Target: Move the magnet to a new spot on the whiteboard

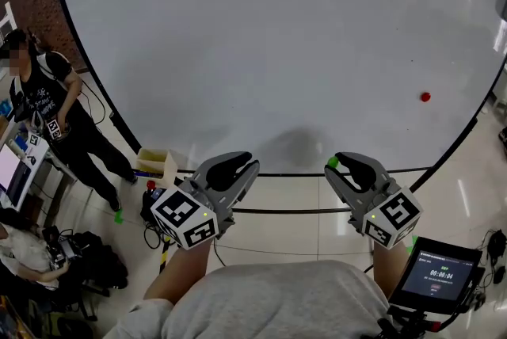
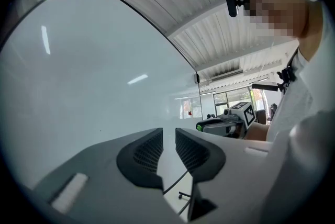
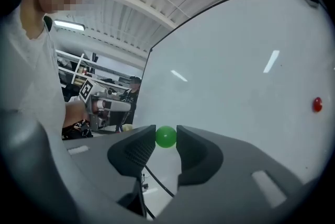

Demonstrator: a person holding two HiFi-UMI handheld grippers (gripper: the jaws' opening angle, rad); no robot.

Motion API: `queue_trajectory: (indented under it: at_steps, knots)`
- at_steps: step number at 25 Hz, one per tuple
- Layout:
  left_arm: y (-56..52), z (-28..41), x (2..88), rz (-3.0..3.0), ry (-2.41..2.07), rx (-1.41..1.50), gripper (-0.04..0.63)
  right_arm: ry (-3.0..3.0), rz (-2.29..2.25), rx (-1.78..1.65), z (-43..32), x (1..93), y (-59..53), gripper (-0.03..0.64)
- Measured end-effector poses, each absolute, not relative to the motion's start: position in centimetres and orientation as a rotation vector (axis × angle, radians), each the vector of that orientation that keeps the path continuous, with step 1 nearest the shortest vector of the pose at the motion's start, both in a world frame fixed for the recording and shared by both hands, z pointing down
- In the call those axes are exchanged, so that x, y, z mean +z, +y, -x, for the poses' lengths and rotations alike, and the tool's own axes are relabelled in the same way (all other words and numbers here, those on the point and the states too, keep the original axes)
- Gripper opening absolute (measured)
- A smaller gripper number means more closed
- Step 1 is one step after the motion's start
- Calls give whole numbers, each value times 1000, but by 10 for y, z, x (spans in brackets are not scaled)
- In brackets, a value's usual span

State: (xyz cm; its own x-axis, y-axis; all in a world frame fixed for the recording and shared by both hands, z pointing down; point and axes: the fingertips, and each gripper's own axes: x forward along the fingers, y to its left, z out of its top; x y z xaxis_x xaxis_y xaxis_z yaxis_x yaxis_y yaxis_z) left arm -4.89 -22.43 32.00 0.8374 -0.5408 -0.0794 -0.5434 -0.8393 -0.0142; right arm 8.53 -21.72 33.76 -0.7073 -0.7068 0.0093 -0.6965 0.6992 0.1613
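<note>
– Two claws are up at the board. Any writing to read?
– Only the black-and-white square patterns on each marker cube. The screen low on the right, behind the right claw, shows a row of digits like a timer, too small to read for sure.
– How are the arms held?
– Both bare forearms reach forward from a grey shirt. The claws sit side by side at about the same height, tips aimed at the lower edge of the whiteboard.
– What about the right claw?
– It pinches the green magnet right at its tips, one pad on each side.
– Which way does the magnet point?
– It looks round like a ball, so I can make out no long axis. It sits in front of the board near the bottom edge. Whether it touches the surface I cannot tell.
– And the left claw?
– Its jaws stand a little apart, with only the board visible through the gap.
– Anything else on the board?
– One red magnet, up and to the right of the right claw, well apart from it.
</note>
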Motion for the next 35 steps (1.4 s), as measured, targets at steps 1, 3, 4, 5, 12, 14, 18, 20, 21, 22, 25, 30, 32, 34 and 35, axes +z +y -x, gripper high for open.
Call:
queue_trajectory:
  at_steps: [1, 3, 4, 5, 12, 14, 18, 20, 21, 22, 25, 30, 32, 34, 35]
  knots:
    - [-225, 47, 321, 2978, 876, 102, 50, -2838, -1174, -214, -86, 338, -217, 120]
    - [-225, 45, 324, 2973, 875, 75, 51, -2850, -1174, -210, -85, 339, -216, 120]
    - [-224, 45, 324, 2972, 879, 64, 57, -2851, -1173, -212, -84, 339, -216, 120]
    - [-224, 44, 324, 2974, 882, 59, 67, -2852, -1171, -214, -84, 339, -216, 120]
    - [-223, 44, 327, 2965, 893, 37, 71, -2866, -1175, -226, -83, 332, -216, 120]
    - [-222, 44, 325, 2991, 879, 78, 72, -2873, -1172, -224, -82, 332, -216, 120]
    - [-220, 44, 321, 2996, 871, 83, 72, -2891, -1156, -227, -78, 333, -216, 120]
    - [-220, 43, 322, 2998, 857, 82, 72, -2900, -1146, -229, -75, 334, -216, 120]
    - [-220, 43, 323, 2999, 850, 80, 72, -2901, -1142, -232, -74, 334, -215, 120]
    - [-219, 43, 323, 3002, 845, 77, 72, -2901, -1140, -237, -73, 334, -215, 120]
    - [-217, 43, 323, 3007, 836, 71, 72, -2904, -1137, -252, -72, 332, -213, 120]
    - [-218, 43, 323, 3012, 833, 57, 72, -2906, -1135, -274, -71, 330, -213, 120]
    - [-220, 43, 324, 3011, 825, 67, 72, -2909, -1133, -278, -71, 328, -215, 120]
    - [-220, 44, 323, 3009, 826, 69, 72, -2911, -1131, -281, -70, 327, -213, 120]
    - [-219, 45, 323, 3009, 831, 63, 72, -2911, -1130, -283, -69, 327, -213, 120]
